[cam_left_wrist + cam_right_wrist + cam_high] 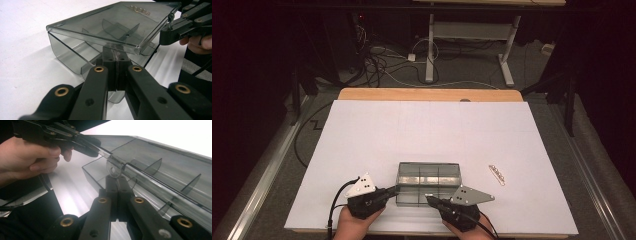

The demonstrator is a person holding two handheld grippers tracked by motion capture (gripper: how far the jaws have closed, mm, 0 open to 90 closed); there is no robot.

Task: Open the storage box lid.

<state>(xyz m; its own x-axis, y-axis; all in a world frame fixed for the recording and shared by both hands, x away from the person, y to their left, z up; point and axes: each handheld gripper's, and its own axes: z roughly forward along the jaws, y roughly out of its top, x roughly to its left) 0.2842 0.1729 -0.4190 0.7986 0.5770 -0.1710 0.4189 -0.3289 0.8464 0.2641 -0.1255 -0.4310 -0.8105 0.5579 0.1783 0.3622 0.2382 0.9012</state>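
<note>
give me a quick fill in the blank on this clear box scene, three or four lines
1. The clear plastic box rests on a ____ sheet that covers the table.
2. The box's lid is ____, not fully closed.
3. Both the left gripper and the right gripper have their jaws ____.
4. The small metal piece lies on the sheet to the ____ of the box in the high view.

Missing words: white; partly raised; shut; right

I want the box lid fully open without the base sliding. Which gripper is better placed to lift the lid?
The right gripper: its shut jaws sit at the front latch tab of the lid. The left gripper, also shut, is at the clear box's left end, probably better for steadying.
</note>
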